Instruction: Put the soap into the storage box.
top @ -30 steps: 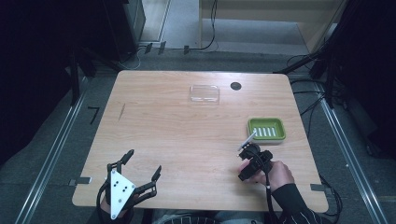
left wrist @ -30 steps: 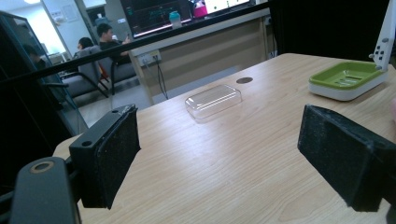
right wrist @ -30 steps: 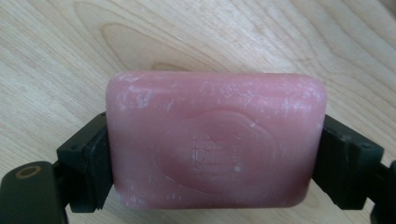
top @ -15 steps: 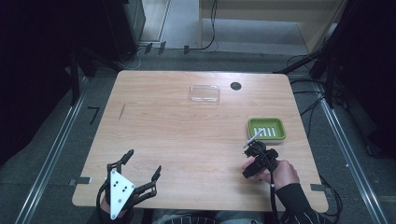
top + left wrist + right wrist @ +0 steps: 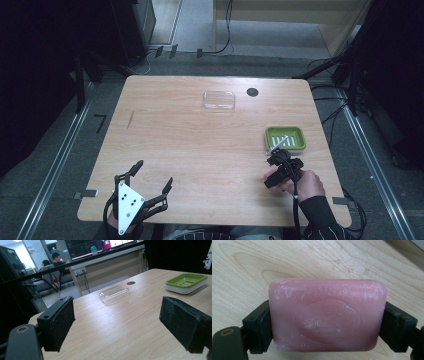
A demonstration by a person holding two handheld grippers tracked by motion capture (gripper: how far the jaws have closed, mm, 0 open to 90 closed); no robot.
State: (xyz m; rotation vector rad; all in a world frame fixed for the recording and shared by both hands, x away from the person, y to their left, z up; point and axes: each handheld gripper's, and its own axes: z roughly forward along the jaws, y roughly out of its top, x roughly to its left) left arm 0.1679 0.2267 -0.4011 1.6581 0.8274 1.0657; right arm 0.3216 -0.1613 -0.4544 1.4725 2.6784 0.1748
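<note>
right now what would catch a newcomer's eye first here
A pink soap bar, clamped between the right gripper's jaws above the wooden table, stands out most. Next comes the bright green soap dish near the table's right edge. The left gripper sits open at the near left corner.

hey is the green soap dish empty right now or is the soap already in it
Empty. The green soap dish shows only its bare ribbed floor, while the pink soap bar is clamped between the right tongs' pads over the table, just short of it.
</note>
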